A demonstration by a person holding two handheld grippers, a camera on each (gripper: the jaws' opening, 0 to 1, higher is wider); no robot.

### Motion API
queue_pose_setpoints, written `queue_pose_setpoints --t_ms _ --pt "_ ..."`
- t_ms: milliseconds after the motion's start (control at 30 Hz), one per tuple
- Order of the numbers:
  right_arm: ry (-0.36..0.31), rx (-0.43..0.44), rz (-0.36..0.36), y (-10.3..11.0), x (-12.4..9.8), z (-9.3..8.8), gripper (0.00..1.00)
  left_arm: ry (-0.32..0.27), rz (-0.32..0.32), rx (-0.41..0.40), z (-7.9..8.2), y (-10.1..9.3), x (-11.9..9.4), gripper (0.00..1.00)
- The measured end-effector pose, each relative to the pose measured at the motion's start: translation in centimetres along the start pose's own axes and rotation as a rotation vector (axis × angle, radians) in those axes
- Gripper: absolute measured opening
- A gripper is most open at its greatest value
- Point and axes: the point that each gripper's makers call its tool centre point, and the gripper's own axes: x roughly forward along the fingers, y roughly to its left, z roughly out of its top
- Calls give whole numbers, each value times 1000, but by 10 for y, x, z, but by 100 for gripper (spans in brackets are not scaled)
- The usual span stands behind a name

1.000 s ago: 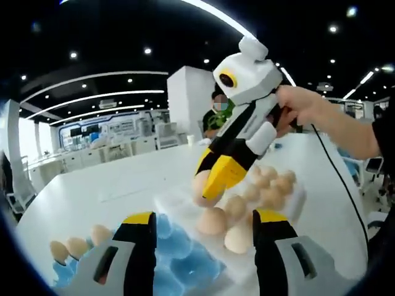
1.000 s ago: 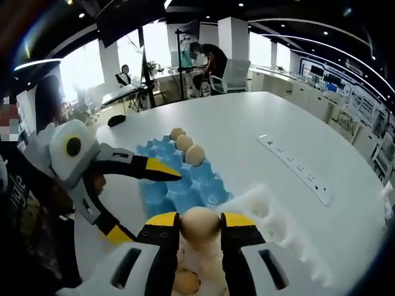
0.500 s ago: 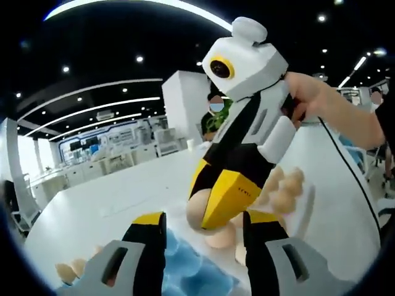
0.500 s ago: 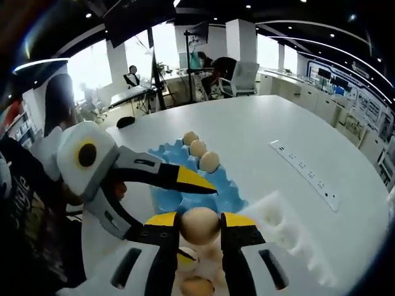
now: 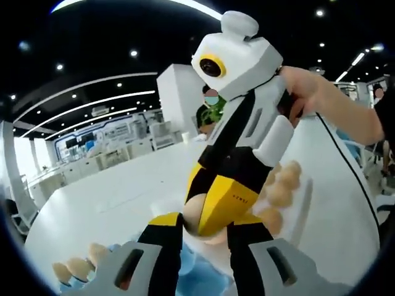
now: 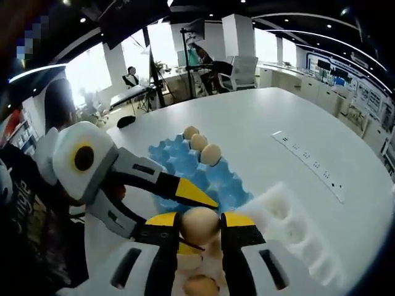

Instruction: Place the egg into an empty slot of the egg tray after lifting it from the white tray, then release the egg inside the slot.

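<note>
In the left gripper view, the right gripper (image 5: 207, 216) pinches an egg (image 5: 192, 214) above the white tray (image 5: 303, 209), while in the right gripper view the left gripper (image 6: 191, 200), spread, hovers beside the blue egg tray (image 6: 185, 166)

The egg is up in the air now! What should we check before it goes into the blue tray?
1. Grip: the right gripper has its jaws shut on the egg, one on each side. Ok.
2. Egg lifted: it is held above the eggs left in the white tray. Ok.
3. Free slots: the blue egg tray holds three eggs along its far edge; the nearer cups look empty. Ok.
4. Clear path: the left gripper sits between the egg and the blue tray, its yellow tips close to the egg. Not ok.
5. Egg over a slot: it is not yet above the blue tray. Not ok.
6. Shell cracks: cannot tell.
</note>
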Motion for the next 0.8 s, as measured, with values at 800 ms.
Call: queue_pose_setpoints --t_ms 800 --pt "-386 151 83 -5 -25 0 44 -16 -7 -82 -3 3 7 28"
